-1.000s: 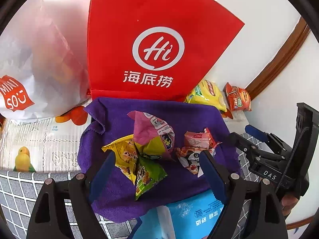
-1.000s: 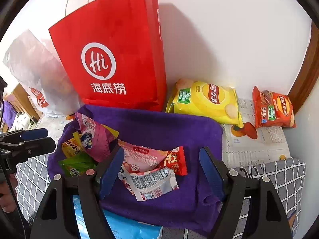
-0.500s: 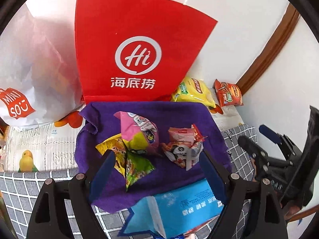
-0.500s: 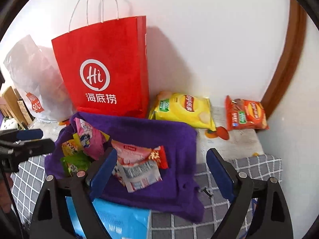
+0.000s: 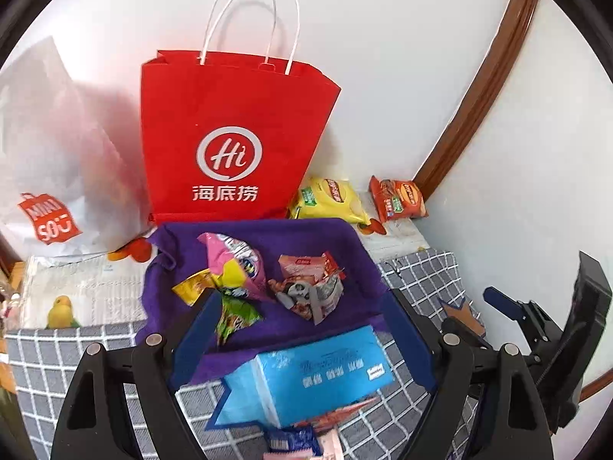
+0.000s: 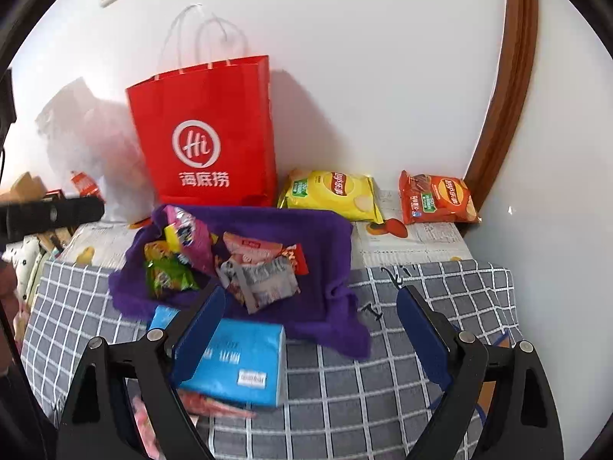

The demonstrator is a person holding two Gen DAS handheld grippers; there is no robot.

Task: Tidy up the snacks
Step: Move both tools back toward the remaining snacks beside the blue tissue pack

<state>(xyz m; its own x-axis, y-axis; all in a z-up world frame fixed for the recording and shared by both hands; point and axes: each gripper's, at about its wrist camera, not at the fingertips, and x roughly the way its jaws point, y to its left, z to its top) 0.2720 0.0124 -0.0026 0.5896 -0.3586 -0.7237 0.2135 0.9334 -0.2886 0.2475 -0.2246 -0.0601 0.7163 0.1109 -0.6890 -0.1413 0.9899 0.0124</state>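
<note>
Several small snack packets lie on a purple towel (image 5: 268, 241) (image 6: 322, 230): a pink and yellow one (image 5: 233, 264) (image 6: 187, 234), a green one (image 5: 233, 316) (image 6: 168, 276), and a pink and silver pile (image 5: 310, 287) (image 6: 264, 272). A yellow chip bag (image 5: 331, 203) (image 6: 331, 193) and an orange chip bag (image 5: 400, 199) (image 6: 436, 201) lie by the wall. A red paper bag (image 5: 233, 142) (image 6: 207, 138) stands behind the towel. My left gripper (image 5: 302, 329) is open and empty above the towel's near edge. My right gripper (image 6: 310, 326) is open and empty; it also shows in the left wrist view (image 5: 536, 326).
A blue tissue pack (image 5: 306, 377) (image 6: 237, 360) lies in front of the towel on a grey checked cloth (image 6: 383, 383). A white plastic bag (image 5: 49, 161) stands left of the red bag. Small wrappers (image 5: 295, 441) lie at the near edge. White walls and brown trim (image 6: 502, 96) close the corner.
Both grippers have pulled back and up from the towel. The whole red bag with its handles and the tissue pack have come into view. The snacks have not moved.
</note>
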